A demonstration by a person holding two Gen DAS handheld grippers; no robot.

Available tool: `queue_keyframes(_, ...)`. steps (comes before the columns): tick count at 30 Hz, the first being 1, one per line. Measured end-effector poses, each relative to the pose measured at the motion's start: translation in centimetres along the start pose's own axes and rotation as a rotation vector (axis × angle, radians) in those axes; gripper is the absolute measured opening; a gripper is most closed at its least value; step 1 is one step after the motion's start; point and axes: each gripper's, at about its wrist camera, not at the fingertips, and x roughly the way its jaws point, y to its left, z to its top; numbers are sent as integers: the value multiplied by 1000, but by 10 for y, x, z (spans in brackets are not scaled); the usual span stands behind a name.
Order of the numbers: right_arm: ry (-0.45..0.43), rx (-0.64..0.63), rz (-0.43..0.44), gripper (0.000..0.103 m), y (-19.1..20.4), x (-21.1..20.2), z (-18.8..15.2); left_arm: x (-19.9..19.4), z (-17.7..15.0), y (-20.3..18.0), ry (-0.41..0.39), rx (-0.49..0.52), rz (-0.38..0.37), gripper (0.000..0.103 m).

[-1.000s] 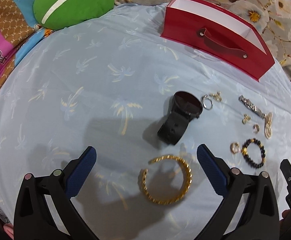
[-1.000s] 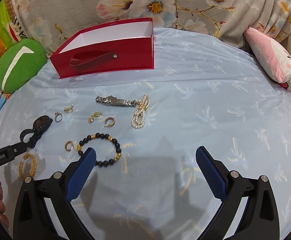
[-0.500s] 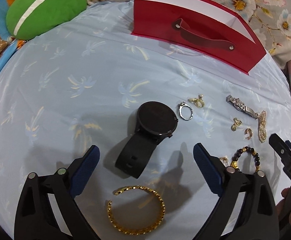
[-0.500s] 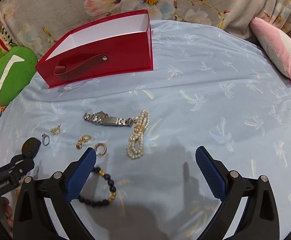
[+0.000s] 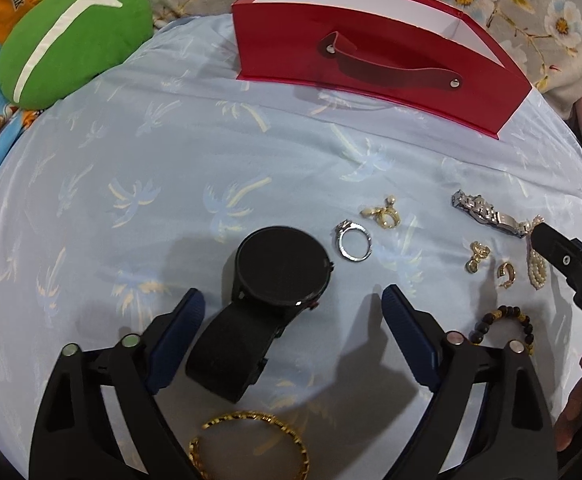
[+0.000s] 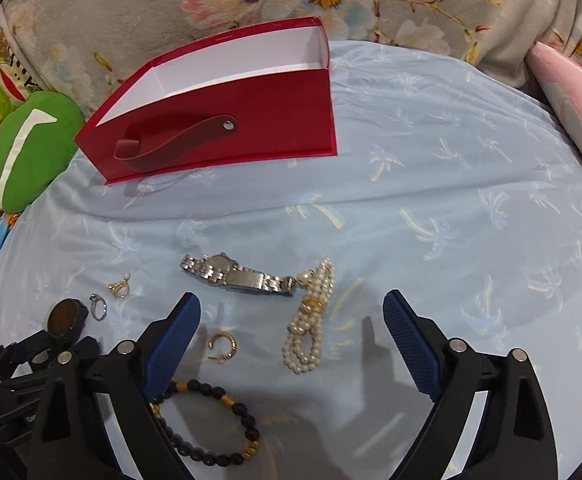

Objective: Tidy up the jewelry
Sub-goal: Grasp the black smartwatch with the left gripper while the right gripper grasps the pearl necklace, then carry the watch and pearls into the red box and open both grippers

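Note:
Jewelry lies on a pale blue sheet before an open red box (image 5: 375, 56) (image 6: 227, 120). My left gripper (image 5: 291, 312) is open, its fingers either side of a black smartwatch (image 5: 275, 280). A gold bangle (image 5: 247, 444) lies beneath it and a silver ring (image 5: 353, 240) just ahead. My right gripper (image 6: 291, 320) is open above a pearl bracelet (image 6: 311, 316), a silver watch (image 6: 235, 274) and a gold hoop earring (image 6: 223, 346). A black bead bracelet (image 6: 211, 424) lies under its left finger.
A green cushion (image 5: 67, 32) sits at the far left, a pink pillow (image 6: 571, 100) at the far right. Small gold earrings (image 5: 385, 214) lie between the watches. Floral bedding lies behind the box.
Both grippers have moved forward toward the box. The black smartwatch now sits between my left fingers; the pearl bracelet and silver watch have come closer to my right gripper.

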Motion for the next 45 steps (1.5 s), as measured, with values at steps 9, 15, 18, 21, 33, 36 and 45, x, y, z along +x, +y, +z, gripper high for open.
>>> queue_keyframes(9, 36, 11, -5, 79, -6, 8, -5, -3, 4, -3, -20, -1, -18, 43)
queue_keyframes(15, 61, 23, -9, 58, -10, 18, -7, -7, 2, 1, -9, -24, -88, 43)
queue_keyframes(18, 51, 16, -35, 29, -11, 18, -6, -13, 2, 3, -20, -36, -108, 43)
queue_keyframes(21, 52, 23, -22, 17, -15, 18, -6, -21, 1, 4, -34, -44, -119, 43)
queue_keyframes(33, -30, 30, -4, 16, -22, -22, -5, -59, 2, 12, -104, -53, -129, 43)
queue_keyframes(36, -63, 32, 9, 16, -23, -39, -1, -72, 3, 12, -130, -48, -132, 43)
queue_keyframes(45, -175, 8, 78, 16, -16, -89, 31, -120, 28, 6, -252, -4, -121, 43)
